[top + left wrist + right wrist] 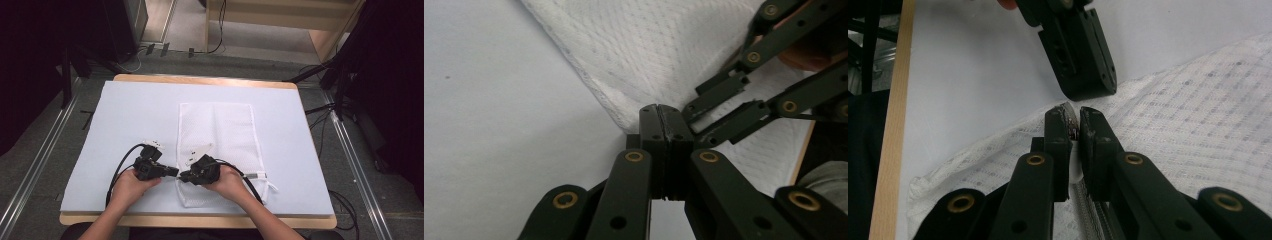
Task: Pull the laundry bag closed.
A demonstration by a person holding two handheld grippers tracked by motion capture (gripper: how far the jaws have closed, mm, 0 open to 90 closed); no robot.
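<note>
A white mesh bag lies flat on the pale mat, its long side running away from me. Both grippers meet at its near left edge. My left gripper points right, and its jaws stand shut with the bag's hem puckering toward their tips. My right gripper points left, facing it. Its jaws are pressed on a small metal zipper pull, with the zipper running back between them. The left gripper's tip rests on the bag's edge just beyond.
The mat covers a wooden table whose edge lies close on the near side. Floor rails, cables and dark stands flank the table. A wooden frame stands beyond its far edge.
</note>
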